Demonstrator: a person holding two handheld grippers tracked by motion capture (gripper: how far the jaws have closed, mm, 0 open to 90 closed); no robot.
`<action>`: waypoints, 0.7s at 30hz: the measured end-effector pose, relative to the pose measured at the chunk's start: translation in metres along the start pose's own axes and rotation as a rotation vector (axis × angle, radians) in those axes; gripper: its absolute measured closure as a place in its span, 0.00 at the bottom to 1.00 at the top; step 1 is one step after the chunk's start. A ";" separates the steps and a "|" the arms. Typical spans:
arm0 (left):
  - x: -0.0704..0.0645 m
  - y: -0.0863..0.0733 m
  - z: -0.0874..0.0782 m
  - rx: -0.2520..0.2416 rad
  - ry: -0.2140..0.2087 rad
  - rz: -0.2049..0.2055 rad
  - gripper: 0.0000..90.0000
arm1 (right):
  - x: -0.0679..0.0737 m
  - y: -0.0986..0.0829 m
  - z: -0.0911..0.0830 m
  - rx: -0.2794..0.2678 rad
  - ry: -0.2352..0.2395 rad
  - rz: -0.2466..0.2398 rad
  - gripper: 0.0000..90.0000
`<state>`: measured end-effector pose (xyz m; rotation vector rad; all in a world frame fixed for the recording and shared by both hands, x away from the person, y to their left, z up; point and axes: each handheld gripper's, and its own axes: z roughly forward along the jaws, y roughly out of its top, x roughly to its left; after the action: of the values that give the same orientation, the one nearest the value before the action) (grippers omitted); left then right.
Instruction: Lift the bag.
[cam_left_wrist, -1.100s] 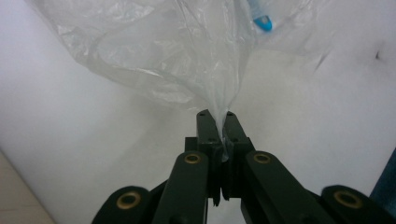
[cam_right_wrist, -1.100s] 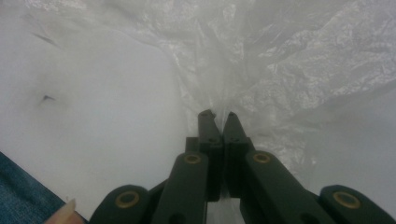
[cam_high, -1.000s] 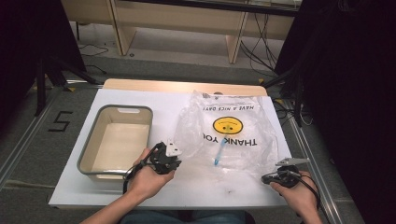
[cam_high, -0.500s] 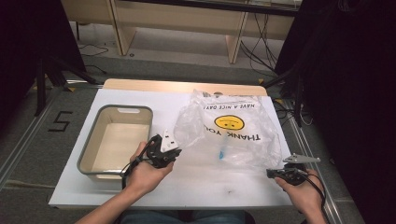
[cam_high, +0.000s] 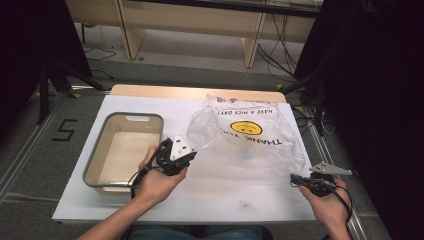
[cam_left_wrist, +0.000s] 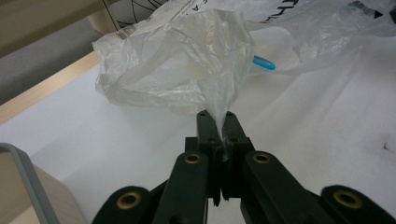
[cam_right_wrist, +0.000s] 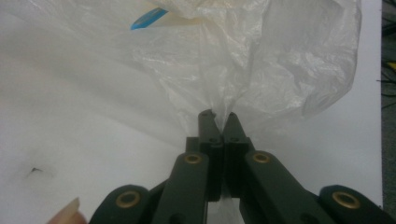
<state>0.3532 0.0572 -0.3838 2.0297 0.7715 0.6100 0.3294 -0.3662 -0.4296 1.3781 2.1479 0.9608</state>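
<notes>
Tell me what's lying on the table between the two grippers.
In the high view, the clear plastic bag spans the stretch from the left gripper to the right gripper, each pinching an edge; nearer the person, bare white table.

Bright even overhead light on the white table, dark surroundings — soft focus, faint shadows

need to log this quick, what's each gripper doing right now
Left gripper: shut on the plastic bag, pinching a gathered fold.
Right gripper: shut on the plastic bag's other edge.
</notes>
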 end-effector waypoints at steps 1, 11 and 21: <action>0.000 0.001 -0.001 -0.007 0.000 0.002 0.99 | 0.000 0.000 -0.001 -0.007 -0.004 -0.001 1.00; -0.003 0.009 -0.007 -0.049 0.002 0.011 0.99 | -0.002 0.004 -0.010 -0.107 -0.080 0.002 1.00; -0.002 0.011 -0.010 -0.070 0.006 0.009 0.99 | -0.001 0.008 -0.019 -0.215 -0.158 0.005 1.00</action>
<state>0.3489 0.0563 -0.3699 1.9690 0.7344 0.6399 0.3225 -0.3715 -0.4115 1.3088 1.8679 1.0164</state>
